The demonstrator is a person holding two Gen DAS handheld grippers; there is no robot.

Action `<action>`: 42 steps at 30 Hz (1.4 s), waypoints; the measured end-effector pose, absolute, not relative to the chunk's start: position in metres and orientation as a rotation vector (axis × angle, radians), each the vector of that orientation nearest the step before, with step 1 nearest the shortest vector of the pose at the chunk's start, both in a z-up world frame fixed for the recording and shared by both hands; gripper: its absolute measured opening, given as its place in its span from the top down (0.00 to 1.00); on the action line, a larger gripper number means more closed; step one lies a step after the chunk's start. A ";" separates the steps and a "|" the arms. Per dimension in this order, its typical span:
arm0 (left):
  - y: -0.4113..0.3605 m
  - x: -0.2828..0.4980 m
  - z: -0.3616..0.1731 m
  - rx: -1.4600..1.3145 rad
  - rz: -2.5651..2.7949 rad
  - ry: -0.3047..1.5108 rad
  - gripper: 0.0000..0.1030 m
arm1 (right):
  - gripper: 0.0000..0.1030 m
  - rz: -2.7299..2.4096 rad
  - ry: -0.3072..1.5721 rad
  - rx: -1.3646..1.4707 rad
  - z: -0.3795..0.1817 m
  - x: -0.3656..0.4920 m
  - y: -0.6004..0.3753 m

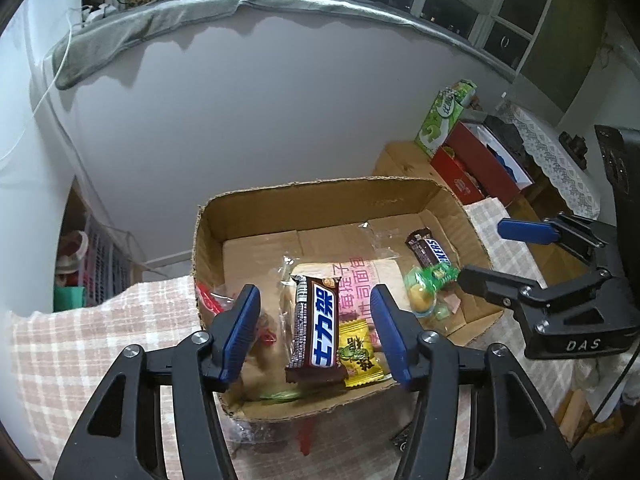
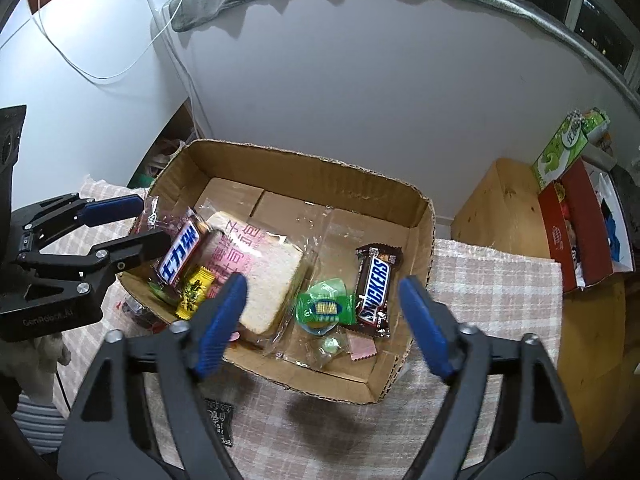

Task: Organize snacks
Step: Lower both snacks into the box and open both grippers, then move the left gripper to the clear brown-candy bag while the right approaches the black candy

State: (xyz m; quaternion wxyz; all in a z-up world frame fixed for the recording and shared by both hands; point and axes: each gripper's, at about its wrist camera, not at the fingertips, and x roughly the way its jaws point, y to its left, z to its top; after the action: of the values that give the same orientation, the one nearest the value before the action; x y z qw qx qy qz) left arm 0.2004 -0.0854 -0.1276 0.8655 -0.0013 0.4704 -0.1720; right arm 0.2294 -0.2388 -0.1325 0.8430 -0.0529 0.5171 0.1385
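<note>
Snickers bars (image 2: 374, 286), two, lie in the cardboard box (image 2: 308, 172) on the checked worktop (image 2: 480, 280); each hand-held gripper (image 1: 316, 332) (image 2: 324, 320) gapes wide, empty.

Left wrist: close, above box (image 1: 320, 200) left end, facing down-forward. Right wrist: close, above right end. Shared: box interior.

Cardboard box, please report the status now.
Both claws, left and right, open, empty, above cardboard box. Snickers bars, bread, candies inside. Nothing blocking.
</note>
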 end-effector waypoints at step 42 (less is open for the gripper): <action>-0.021 0.099 -0.119 -0.045 -0.260 0.960 0.44 | 0.14 0.231 1.068 -0.039 -0.112 0.132 -0.257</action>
State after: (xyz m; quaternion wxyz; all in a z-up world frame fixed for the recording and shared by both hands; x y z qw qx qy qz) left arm 0.0991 -0.0213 -0.1189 0.8786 -0.0216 0.4604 -0.1249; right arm 0.1323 -0.2568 -0.1118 0.8542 -0.0185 0.5080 0.1097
